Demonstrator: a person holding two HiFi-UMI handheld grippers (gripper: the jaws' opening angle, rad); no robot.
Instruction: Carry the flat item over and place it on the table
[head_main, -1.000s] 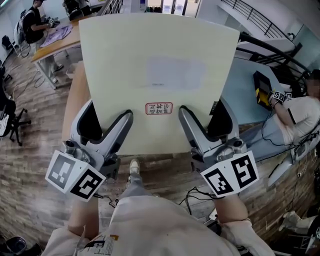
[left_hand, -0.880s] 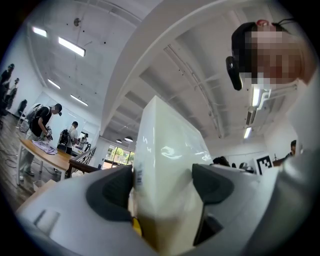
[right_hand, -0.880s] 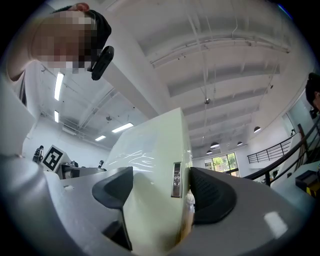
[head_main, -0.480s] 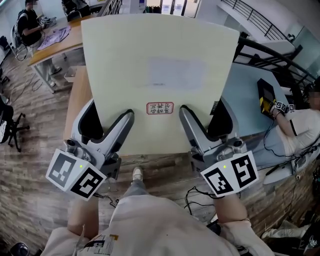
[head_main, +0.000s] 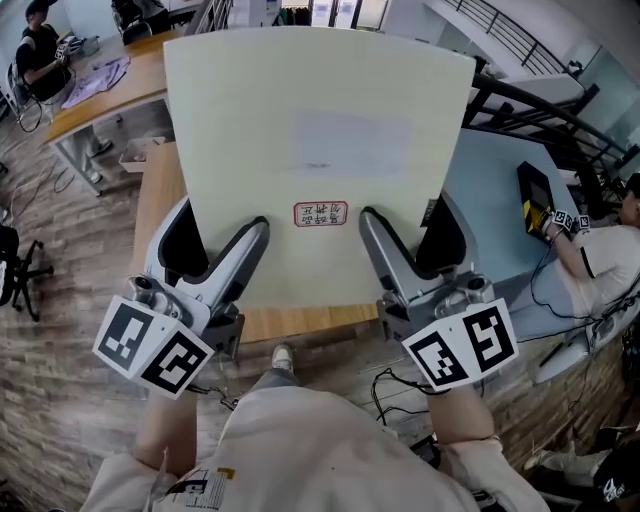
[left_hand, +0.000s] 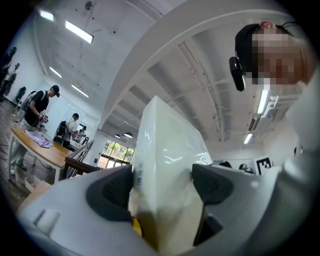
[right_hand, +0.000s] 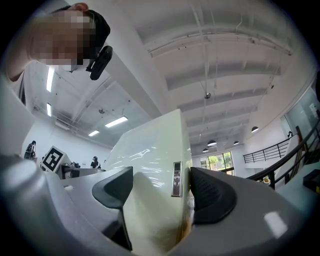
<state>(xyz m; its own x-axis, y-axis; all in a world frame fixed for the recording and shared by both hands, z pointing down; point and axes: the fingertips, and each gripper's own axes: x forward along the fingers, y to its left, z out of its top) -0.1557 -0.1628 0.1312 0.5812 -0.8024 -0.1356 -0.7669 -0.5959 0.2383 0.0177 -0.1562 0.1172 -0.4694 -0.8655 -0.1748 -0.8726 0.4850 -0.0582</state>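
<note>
A large cream flat board (head_main: 320, 150) with a red-framed label is held up in front of me in the head view, over a wooden table (head_main: 300, 322). My left gripper (head_main: 222, 235) is shut on the board's near left edge. My right gripper (head_main: 405, 232) is shut on its near right edge. In the left gripper view the board (left_hand: 167, 165) stands edge-on between the dark pads (left_hand: 111, 192). The right gripper view shows the same board (right_hand: 155, 165) clamped between its pads (right_hand: 212, 192). The board hides most of the table.
A blue table (head_main: 495, 215) with a yellow-black device (head_main: 535, 200) lies at the right, where a seated person (head_main: 605, 255) works. Another wooden desk (head_main: 95, 90) with a person (head_main: 35, 55) stands at the far left. Black railings (head_main: 540, 85) run at the back right.
The board stays clamped in both grippers. The view has moved forward a little: the wooden table's near edge now shows below the board, closer to my feet.
</note>
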